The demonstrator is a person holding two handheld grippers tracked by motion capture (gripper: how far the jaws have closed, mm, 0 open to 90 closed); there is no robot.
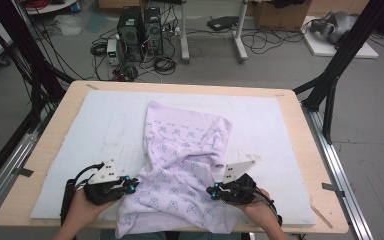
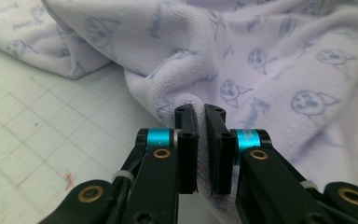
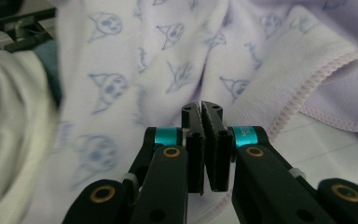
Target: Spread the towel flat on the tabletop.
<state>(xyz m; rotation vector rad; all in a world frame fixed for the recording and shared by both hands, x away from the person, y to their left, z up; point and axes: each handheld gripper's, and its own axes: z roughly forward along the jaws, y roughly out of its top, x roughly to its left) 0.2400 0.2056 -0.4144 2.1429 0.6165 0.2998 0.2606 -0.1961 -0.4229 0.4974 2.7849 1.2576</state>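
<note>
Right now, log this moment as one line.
left tool: shut on towel edge | right tool: shut on towel edge | towel: rumpled on white mat, near end overhanging table

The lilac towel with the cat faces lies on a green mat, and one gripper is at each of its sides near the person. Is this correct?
Not quite: the mat is white with a faint grid, not green, as the high view shows. The rest holds: the lilac towel lies on it, with the left gripper and right gripper at its near sides.
</note>
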